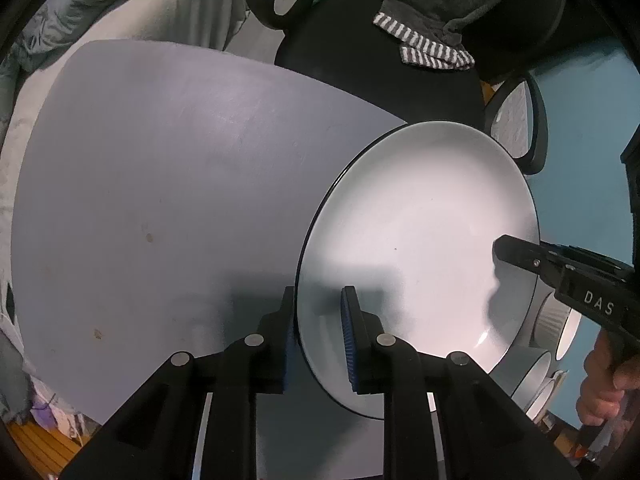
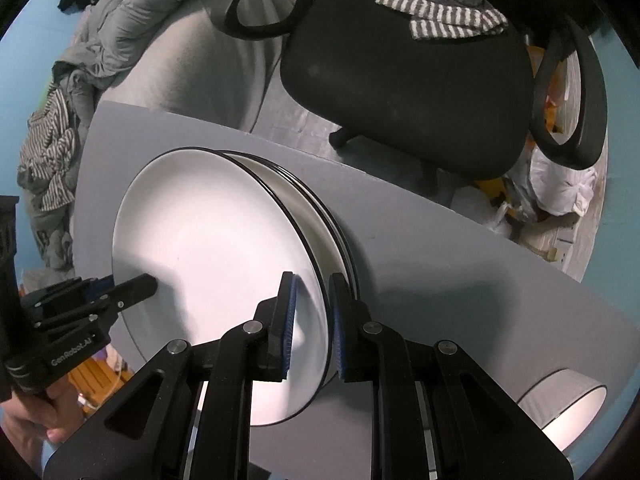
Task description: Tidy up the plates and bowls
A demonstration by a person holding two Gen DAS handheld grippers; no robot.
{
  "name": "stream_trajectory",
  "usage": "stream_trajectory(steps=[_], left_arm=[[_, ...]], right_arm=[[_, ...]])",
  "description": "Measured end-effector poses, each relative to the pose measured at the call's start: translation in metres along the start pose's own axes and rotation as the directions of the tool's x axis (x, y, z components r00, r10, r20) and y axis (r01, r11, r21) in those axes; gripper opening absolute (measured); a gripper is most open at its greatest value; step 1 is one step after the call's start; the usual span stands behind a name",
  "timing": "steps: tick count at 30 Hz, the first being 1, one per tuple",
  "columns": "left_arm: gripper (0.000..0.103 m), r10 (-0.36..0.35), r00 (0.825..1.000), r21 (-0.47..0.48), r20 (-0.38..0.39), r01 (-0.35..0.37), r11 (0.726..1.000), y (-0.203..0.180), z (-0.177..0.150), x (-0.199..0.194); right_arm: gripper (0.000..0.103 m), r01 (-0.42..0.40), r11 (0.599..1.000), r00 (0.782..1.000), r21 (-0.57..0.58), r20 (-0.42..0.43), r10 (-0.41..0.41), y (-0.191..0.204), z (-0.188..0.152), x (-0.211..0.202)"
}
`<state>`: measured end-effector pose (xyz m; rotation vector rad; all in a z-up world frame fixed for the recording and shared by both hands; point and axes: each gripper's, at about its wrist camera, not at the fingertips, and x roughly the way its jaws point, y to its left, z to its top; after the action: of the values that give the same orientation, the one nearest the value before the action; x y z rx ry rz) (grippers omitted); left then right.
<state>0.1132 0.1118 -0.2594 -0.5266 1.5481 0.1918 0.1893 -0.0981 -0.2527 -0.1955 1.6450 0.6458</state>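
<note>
Raised white letters "DAS" show on the black body of the right gripper as seen from the left wrist; on the left gripper, seen from the right wrist, the side reads "GenRobot.AI". Both tools are matte black plastic with round silver pivot pins and ribbed blue pads.

The round white glazed plate with a thin black rim is held tilted between the two grippers over the pale grey matte table. The left gripper's jaws straddle the plate's near left rim, one pad beneath and one on the glossy face; whether they press or stand just clear cannot be told. The right gripper's jaws likewise bracket the opposite rim, with a small gap visible on at least one side, so its grip cannot be told either.

Just beyond the right gripper's fingers, under the held plate, lies a stack of similar black-rimmed white plates. To its lower right stands a ribbed grey bowl with a white inside. Beyond the table is a black fabric office chair carrying a grey-and-white striped cloth.
</note>
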Motion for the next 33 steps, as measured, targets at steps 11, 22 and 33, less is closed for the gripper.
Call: stream_trajectory(steps=[11, 22, 33], left_arm=[[0.020, 0.028, 1.000, 0.009, 0.007, -0.028, 1.000, -0.005, -0.001, 0.000], [0.020, 0.086, 0.995, 0.045, 0.057, -0.088, 0.995, -0.016, 0.000, -0.012], [0.021, 0.059, 0.996, 0.016, 0.065, -0.060, 0.998, -0.005, -0.005, -0.016]], right_arm=[[0.040, 0.030, 0.999, 0.998, 0.044, -0.050, -0.028, 0.009, 0.003, 0.003], [0.047, 0.077, 0.996, 0.996, 0.043, -0.054, -0.075, 0.015, 0.004, 0.001], [0.052, 0.103, 0.994, 0.993, 0.033, -0.055, -0.101, 0.020, 0.001, -0.001]])
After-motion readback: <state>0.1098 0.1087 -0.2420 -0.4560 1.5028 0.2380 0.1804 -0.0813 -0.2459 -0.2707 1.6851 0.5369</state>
